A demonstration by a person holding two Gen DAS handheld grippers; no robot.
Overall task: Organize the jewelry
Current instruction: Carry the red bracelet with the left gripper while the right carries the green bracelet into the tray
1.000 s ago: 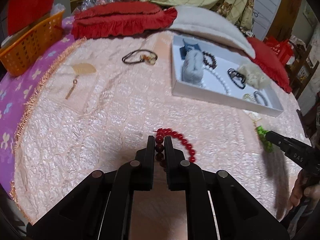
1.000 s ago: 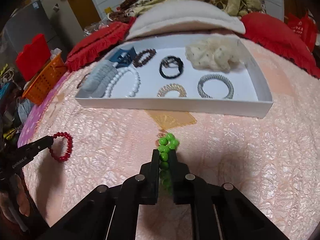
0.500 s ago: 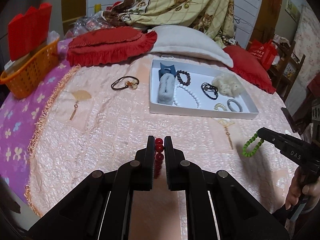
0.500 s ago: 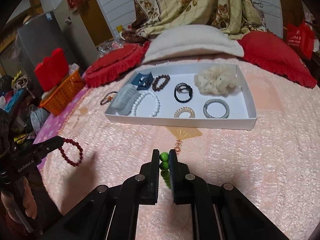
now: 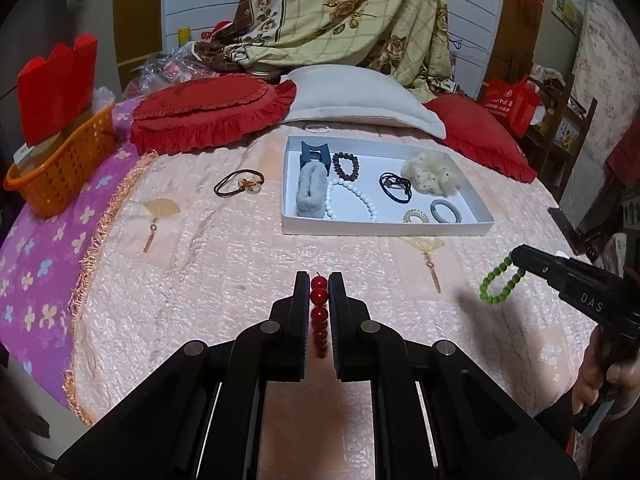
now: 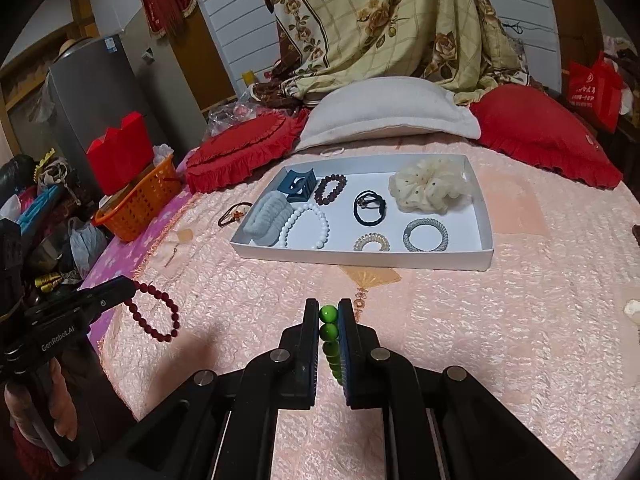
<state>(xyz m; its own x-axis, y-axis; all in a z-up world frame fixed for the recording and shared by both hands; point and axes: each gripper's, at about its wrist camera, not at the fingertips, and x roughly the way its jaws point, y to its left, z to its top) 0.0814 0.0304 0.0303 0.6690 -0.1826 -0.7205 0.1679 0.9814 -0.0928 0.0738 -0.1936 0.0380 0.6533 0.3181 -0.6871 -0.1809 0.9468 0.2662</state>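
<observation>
A: Beads sat pinched in both: left hand-held gripper (image 5: 319, 280) held the red bracelet (image 5: 319, 312), right hand-held gripper (image 6: 329, 310) the green bracelet (image 6: 330, 336), above the bed (image 6: 480, 340).

B: Either loop (dangling, thinly clamped) could slip short of the white tray (image 6: 486, 216).

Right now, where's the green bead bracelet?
The green bead bracelet hangs pinched in the right gripper, above the pink quilt, nearer than the white tray.
</observation>
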